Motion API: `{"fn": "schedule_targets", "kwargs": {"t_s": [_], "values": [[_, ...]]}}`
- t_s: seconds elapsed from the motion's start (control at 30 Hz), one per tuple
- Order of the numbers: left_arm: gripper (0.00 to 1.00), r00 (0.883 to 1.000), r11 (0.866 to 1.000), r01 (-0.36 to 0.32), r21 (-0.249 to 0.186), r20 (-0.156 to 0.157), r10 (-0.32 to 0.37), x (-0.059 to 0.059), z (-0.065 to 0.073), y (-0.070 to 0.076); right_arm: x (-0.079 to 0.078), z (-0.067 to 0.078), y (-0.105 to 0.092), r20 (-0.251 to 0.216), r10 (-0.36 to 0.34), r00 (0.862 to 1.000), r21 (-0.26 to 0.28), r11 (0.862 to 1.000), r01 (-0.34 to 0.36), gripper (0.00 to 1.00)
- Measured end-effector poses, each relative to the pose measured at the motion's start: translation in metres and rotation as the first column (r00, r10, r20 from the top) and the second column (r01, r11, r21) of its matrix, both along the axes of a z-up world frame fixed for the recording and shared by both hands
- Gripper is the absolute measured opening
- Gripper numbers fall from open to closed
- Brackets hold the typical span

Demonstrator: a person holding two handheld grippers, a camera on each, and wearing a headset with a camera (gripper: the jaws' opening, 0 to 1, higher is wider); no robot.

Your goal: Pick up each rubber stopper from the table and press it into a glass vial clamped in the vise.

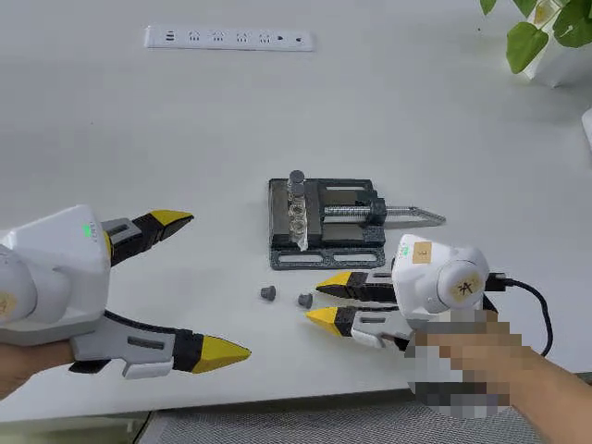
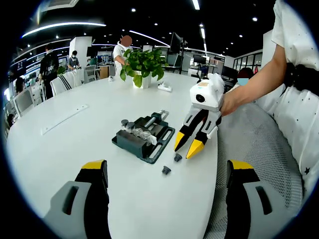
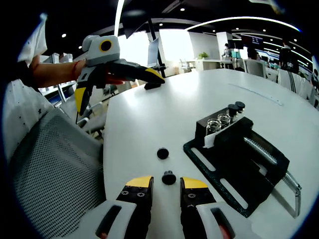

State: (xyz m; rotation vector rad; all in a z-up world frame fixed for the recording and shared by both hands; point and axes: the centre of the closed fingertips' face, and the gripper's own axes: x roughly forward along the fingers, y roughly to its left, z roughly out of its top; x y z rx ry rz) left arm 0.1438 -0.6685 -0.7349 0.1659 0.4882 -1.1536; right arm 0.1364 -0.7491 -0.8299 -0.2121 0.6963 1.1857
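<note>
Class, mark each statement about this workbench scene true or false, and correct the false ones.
1. Two loose stoppers lie on the table. True.
2. The left gripper is shut on a stopper. False: it is wide open and empty.
3. Every vial in the vise is stoppered. False: two open vials stand beside stoppered vials.
4. The right gripper is open, with a loose stopper just ahead of its jaws. True.

Shows white on the table (image 1: 277, 111) and both gripper bodies, black jaws tipped yellow on the left gripper (image 1: 219, 285) and right gripper (image 1: 314, 302). Reads dark grey on the vise (image 1: 342, 242) and rubber stoppers (image 1: 268, 293), green on the plant leaves (image 1: 527, 42), white with small dark dots on the shirt (image 2: 294, 40).
</note>
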Motion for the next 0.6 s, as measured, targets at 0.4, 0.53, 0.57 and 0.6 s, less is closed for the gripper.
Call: {"fn": "schedule_targets", "kwargs": {"t_s": [0.4,0.53,0.57,0.6], "values": [[0.98,1.000,1.000,-0.001,-0.006,-0.001,0.001,0.0003,0.0009,-0.0014,0.0009,-0.0032,0.0027,0.011,0.005,1.000,-0.014,1.000,-0.005,0.11],[0.98,1.000,1.000,0.001,-0.007,-0.003,-0.001,0.0002,0.0009,-0.0024,0.0010,-0.0033,0.0031,0.012,0.004,1.000,-0.017,1.000,-0.004,0.10],[0.98,1.000,1.000,0.001,-0.008,-0.003,-0.001,0.0003,0.0009,-0.0025,0.0009,-0.0033,0.0033,0.012,0.004,1.000,-0.017,1.000,-0.004,0.10],[0.98,1.000,1.000,0.001,-0.008,-0.004,-0.001,0.0004,0.0009,-0.0025,0.0005,-0.0035,0.0037,0.010,0.005,1.000,-0.019,1.000,-0.005,0.10]]}}
